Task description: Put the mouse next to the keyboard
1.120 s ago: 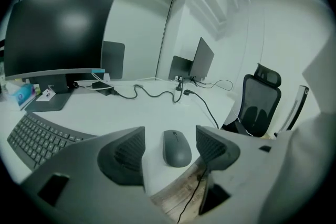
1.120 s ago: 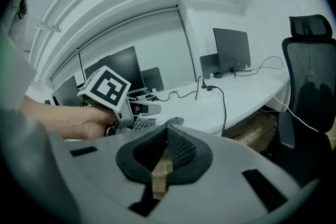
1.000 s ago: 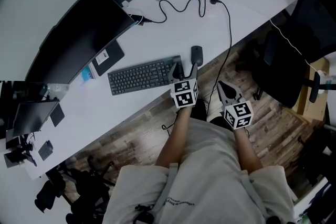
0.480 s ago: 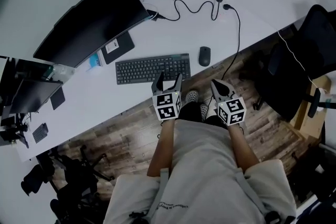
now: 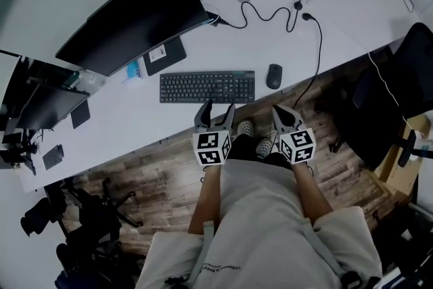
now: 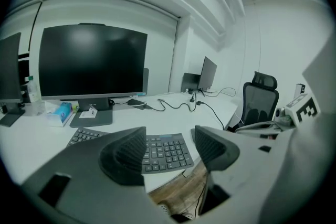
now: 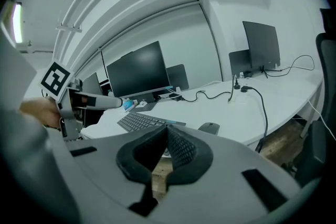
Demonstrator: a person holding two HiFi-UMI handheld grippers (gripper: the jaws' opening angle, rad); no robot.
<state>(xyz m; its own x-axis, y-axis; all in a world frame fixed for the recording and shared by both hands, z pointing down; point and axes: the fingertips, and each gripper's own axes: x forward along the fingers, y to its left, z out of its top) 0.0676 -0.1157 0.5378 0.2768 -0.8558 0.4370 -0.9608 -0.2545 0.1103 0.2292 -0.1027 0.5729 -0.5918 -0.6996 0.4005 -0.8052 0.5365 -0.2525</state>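
Observation:
A dark mouse (image 5: 273, 76) lies on the white desk (image 5: 122, 122), just right of the black keyboard (image 5: 207, 86) with a small gap between them. The mouse (image 7: 209, 127) and keyboard (image 7: 142, 121) also show in the right gripper view; the keyboard (image 6: 157, 148) fills the middle of the left gripper view. Both grippers hang off the desk, over the wooden floor near the person's body. My left gripper (image 5: 214, 112) is open and empty, below the keyboard. My right gripper (image 5: 283, 114) is shut with nothing in it, below the mouse.
A large black monitor (image 5: 135, 17) stands behind the keyboard, a second screen (image 5: 37, 105) at the far left. A black cable (image 5: 308, 57) runs across the desk and drops over its front edge beside the mouse. A black office chair (image 5: 399, 91) stands to the right.
The left gripper has pulled back from beside the mouse and off the desk, empty. The view has shifted. The mouse stays beside the keyboard. The right gripper has barely moved.

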